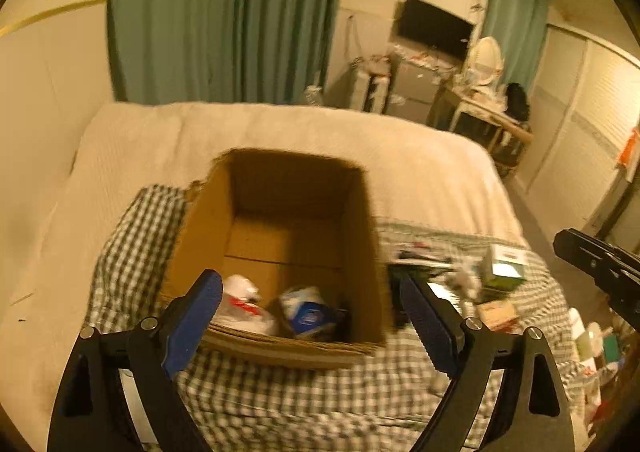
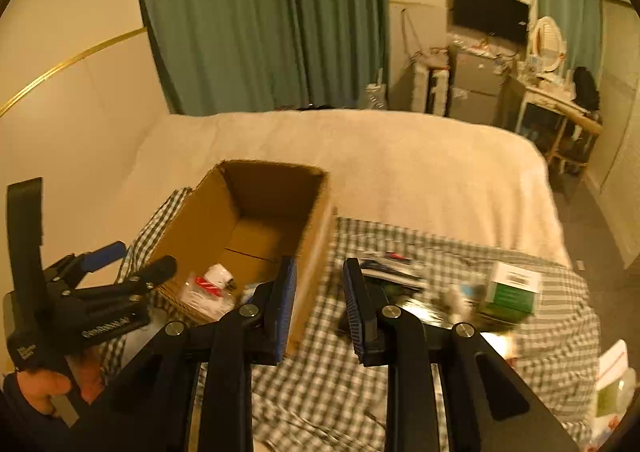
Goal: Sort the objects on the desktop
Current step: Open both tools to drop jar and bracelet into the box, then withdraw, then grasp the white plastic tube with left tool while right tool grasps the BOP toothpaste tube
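Left wrist view showed our left gripper (image 1: 312, 312) with its blue-padded jaws spread wide and empty, poised over the near rim of the open brown cardboard box (image 1: 360, 236). Inside the box lay a clear plastic bag with white and red contents (image 1: 240, 304) and a blue-and-white packet (image 1: 306, 312). The box stood on a green-and-white checked cloth (image 1: 280, 392) spread over a cream bed cover (image 1: 280, 131). Just right of the box we saw, blurred, a scatter of small objects, among them a green-and-white carton (image 2: 512, 288). Our right gripper (image 2: 320, 308) hung beside the box's right wall, jaws apart with nothing between them.
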`<state>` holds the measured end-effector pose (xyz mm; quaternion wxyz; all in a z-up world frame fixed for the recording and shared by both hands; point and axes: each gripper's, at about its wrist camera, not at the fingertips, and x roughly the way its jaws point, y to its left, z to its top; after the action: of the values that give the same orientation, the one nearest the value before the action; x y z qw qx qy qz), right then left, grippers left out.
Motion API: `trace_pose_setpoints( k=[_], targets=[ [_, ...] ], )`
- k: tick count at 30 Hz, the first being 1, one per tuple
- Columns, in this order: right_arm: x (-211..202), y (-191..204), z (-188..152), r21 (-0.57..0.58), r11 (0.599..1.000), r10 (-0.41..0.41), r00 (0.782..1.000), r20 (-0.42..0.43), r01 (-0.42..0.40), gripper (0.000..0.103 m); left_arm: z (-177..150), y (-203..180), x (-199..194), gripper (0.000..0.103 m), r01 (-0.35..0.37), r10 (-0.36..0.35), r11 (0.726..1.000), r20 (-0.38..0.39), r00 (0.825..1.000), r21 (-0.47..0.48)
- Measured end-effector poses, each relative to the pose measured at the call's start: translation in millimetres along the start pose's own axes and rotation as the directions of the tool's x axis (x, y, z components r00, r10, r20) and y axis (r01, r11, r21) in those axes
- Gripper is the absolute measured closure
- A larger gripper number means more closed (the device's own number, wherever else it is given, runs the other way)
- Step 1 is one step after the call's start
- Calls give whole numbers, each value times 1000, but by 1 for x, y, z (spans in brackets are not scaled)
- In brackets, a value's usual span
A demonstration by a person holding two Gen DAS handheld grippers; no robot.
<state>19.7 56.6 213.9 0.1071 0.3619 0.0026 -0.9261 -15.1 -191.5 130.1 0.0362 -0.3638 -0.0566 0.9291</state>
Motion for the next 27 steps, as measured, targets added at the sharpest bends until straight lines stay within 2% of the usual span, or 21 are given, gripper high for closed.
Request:
trace_pose_setpoints(
  k=[4, 6, 13, 15, 18, 22, 25, 27],
  targets=[
    [-43, -29, -11, 32, 998, -49, 998, 28, 48, 79, -10, -44, -14, 10, 41, -42, 998, 11, 999, 39],
    [-61, -45, -18, 44, 996, -74, 997, 37, 72, 74, -16, -64, -14, 10, 65, -65, 997, 4, 998, 46],
    [-93, -114, -54, 107, 986, -130, 991, 32, 126, 69, -53, -127, 24, 9, 114, -111, 992, -60, 992, 53],
    [-92, -139, -67, 133, 981, -145, 989, 24, 141, 59, -67, -140, 43, 9, 123, -118, 990, -83, 990, 62],
    [-84, -169, -89, 131, 976, -181, 983, 22, 176, 51, -91, -161, 78, 9, 130, -118, 986, -119, 986, 103],
    [-56, -198, -116, 122, 972, -199, 980, -10, 198, 48, -124, -179, 122, 9, 117, -88, 982, -188, 978, 149],
    [-31, -217, -135, 136, 973, -182, 983, -39, 186, 48, -143, -186, 156, 10, 115, -75, 980, -230, 970, 164],
    [-14, -229, -149, 162, 972, -165, 985, -46, 170, 48, -154, -192, 175, 16, 116, -68, 978, -260, 963, 175]
  ],
)
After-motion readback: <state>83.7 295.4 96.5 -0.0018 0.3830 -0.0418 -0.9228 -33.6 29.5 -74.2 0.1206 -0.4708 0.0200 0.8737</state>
